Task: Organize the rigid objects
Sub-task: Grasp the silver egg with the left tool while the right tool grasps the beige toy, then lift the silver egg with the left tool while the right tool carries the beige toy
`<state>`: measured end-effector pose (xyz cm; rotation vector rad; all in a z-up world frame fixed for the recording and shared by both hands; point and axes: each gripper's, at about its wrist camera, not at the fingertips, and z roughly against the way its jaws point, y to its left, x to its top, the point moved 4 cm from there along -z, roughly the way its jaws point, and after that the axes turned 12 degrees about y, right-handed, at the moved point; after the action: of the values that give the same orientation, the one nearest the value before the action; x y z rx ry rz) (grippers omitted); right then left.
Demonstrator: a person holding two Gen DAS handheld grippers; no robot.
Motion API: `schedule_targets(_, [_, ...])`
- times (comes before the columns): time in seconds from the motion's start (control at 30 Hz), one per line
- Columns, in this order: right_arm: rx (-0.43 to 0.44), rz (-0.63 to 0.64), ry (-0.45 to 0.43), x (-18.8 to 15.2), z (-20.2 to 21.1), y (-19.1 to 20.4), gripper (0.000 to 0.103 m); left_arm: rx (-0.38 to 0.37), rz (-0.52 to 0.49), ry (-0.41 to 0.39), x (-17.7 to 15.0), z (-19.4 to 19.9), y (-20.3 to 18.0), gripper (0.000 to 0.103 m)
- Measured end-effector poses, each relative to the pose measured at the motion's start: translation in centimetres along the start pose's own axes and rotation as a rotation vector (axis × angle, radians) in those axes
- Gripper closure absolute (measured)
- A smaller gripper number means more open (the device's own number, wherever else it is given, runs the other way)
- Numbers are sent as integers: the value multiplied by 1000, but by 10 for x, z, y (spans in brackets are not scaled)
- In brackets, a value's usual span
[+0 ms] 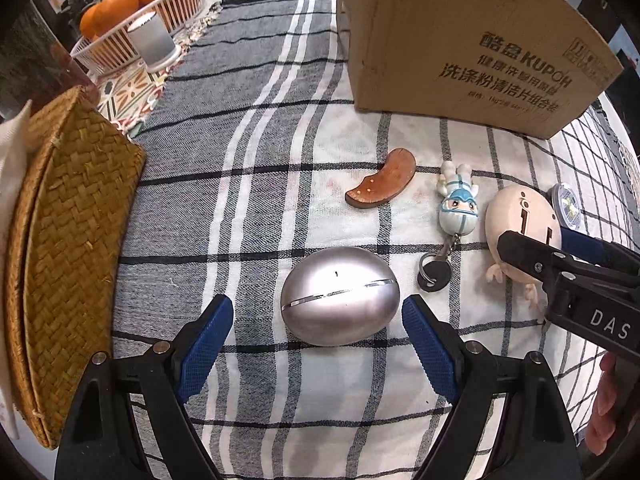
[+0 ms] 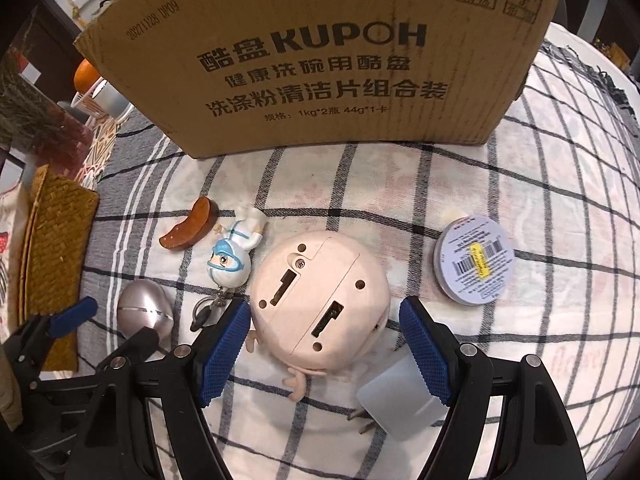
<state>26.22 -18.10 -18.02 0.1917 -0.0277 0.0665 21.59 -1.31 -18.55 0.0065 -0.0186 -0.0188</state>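
A silver egg-shaped object (image 1: 340,295) lies on the checked cloth between the open blue fingers of my left gripper (image 1: 318,322); it also shows in the right wrist view (image 2: 146,309). My right gripper (image 2: 325,322) is open around a pale pink round toy (image 2: 320,300), which also shows in the left wrist view (image 1: 520,220). A brown wooden crescent (image 1: 382,184), a small blue-white figure keychain (image 1: 458,204) and a round flat tin (image 2: 474,260) lie nearby. The cardboard box (image 2: 320,52) stands behind them.
A woven straw box (image 1: 68,248) stands at the left. A white basket of oranges (image 1: 136,12) and a grey cylinder (image 1: 152,40) are at the far left. A white plug block (image 2: 400,396) lies by my right finger.
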Motion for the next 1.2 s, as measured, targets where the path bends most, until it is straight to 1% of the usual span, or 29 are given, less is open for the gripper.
schedule_targets(0.17, [6, -1, 22, 5, -10, 4, 25, -33, 22, 20, 4, -7, 2, 16])
schedule_targets(0.27, [8, -11, 32, 7, -15, 4, 25, -40, 25, 23, 6, -11, 4, 17])
schedule_targets(0.33, [10, -12, 27, 9, -17, 3, 25, -47, 22, 31, 7, -14, 3, 22])
schedule_targets(0.43, [16, -12, 20, 8, -16, 2, 25, -62, 21, 49, 8, -21, 2, 32])
schedule_targets(0.47, [16, -11, 18, 9, -16, 2, 25, -74, 20, 55, 8, -23, 2, 34])
schedule_targets(0.57, [11, -8, 12, 8, -16, 3, 26, -77, 16, 40, 7, -24, 2, 39])
schedule_targets(0.63, [1, -10, 6, 7, -15, 2, 28, -78, 14, 37, 8, -25, 3, 39])
schedule_targets(0.8, [6, -21, -3, 2, -13, -1, 28, -76, 6, 15, 5, -23, -2, 39])
schedule_targets(0.97, [3, -23, -20, -4, -8, -2, 28, -64, -3, -28, 2, -10, -4, 39])
schedule_targets(1.2, [-24, -14, -79, -9, 15, 0, 28, -61, -12, -84, -1, 14, -5, 39])
